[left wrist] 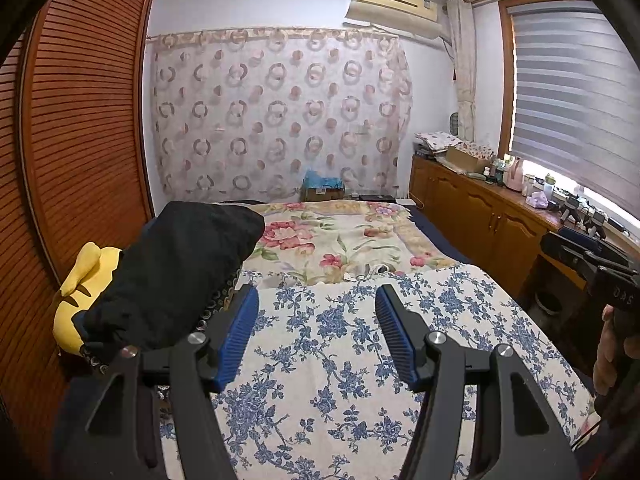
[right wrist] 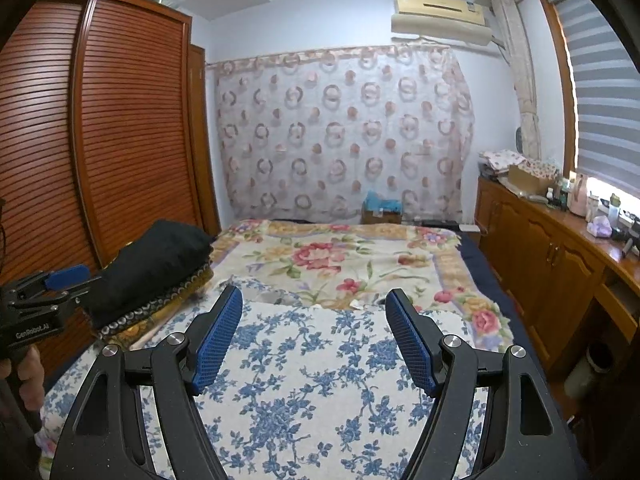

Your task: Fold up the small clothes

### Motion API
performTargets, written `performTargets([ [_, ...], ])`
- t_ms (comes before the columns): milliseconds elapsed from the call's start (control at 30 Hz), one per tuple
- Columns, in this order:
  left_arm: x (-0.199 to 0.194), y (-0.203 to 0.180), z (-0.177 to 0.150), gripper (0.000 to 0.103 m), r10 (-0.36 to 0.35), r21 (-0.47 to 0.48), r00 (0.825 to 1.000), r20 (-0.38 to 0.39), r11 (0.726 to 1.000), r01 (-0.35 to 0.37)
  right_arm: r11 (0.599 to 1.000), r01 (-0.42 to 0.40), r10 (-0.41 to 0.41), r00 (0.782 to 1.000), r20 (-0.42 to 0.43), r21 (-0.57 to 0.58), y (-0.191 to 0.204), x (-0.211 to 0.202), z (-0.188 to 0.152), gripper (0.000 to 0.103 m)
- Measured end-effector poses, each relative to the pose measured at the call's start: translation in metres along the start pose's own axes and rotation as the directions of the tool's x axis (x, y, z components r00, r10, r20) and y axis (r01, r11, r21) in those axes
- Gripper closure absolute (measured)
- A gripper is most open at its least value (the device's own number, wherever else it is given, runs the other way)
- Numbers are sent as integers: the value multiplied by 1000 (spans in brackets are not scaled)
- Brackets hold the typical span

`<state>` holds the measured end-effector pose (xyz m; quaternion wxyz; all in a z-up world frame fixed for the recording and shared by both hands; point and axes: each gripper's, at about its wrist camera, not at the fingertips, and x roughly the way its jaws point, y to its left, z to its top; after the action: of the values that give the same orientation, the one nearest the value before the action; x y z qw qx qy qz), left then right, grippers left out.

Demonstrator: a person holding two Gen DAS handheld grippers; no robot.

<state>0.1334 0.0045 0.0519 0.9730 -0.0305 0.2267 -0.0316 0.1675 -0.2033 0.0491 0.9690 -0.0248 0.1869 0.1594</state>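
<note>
Both the left gripper (left wrist: 316,300) and right gripper (right wrist: 314,304) hover with jaws spread, empty, above the blue-flowered cloth (left wrist: 340,360) on the bed (left wrist: 340,240).

The near cloth (left wrist: 360,360) on the bed is white with a blue flower-and-vine print, and the blanket (left wrist: 340,240) beyond it is cream with pink and red blooms, green leaves and a yellow border. A black bundle (left wrist: 176,272) lies over a yellow cushion (left wrist: 80,292) — beside a red-brown slatted wardrobe (left wrist: 80,120). The tongs (right wrist: 314,336) are black with blue ribbed pads (right wrist: 408,344), and the far curtain (right wrist: 340,132) is pale with pinkish rings and dots.
</note>
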Motion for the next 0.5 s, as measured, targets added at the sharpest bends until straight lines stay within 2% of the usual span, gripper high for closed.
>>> performTargets([
  [500, -3, 3, 1, 42, 5, 0, 1000, 9, 1000, -5, 1000, 17, -17, 1000, -3, 7, -12, -5, -8, 27],
])
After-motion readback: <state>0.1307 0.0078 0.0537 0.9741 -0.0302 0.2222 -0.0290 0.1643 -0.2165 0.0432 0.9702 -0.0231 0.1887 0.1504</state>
